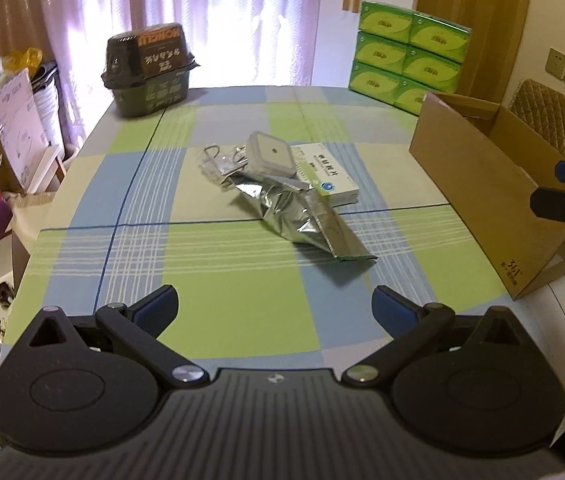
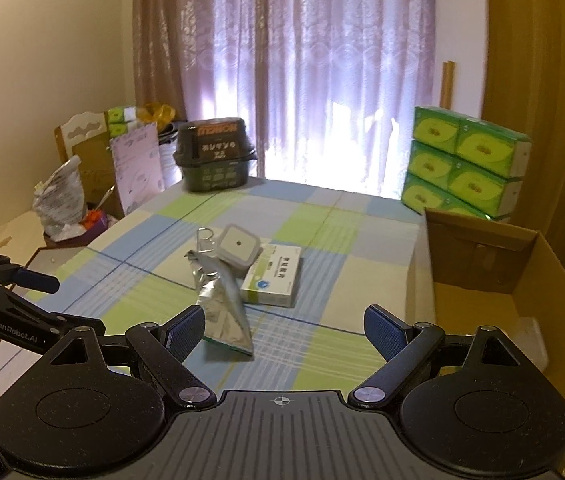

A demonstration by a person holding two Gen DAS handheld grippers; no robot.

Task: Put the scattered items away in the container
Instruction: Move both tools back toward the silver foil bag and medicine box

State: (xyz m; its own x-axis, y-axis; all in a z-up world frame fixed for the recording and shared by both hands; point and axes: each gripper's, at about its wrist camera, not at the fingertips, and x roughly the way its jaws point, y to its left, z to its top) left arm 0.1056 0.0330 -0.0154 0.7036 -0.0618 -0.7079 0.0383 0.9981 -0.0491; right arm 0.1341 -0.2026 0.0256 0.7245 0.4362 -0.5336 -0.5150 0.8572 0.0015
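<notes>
A small heap lies mid-table: a crinkled silver foil pouch (image 1: 302, 216) (image 2: 222, 300), a white and green medicine box (image 1: 326, 178) (image 2: 272, 278), a grey square lidded case (image 1: 270, 154) (image 2: 239, 247) leaning on the box, and metal binder clips (image 1: 218, 158) (image 2: 204, 240) behind. An open cardboard box (image 1: 494, 192) (image 2: 482, 280) stands at the table's right edge. My left gripper (image 1: 275, 312) hovers open near the front edge, well short of the heap. My right gripper (image 2: 284, 334) is open too, nothing held, with the pouch's near end just ahead of its left finger.
A checked cloth covers the table (image 1: 218, 280). At the far left corner sits a dark plastic tub (image 1: 150, 68) (image 2: 214, 156). Stacked green tissue packs (image 1: 406, 56) (image 2: 466, 160) stand at the far right. Cartons and bags crowd the floor to the left (image 1: 6, 144).
</notes>
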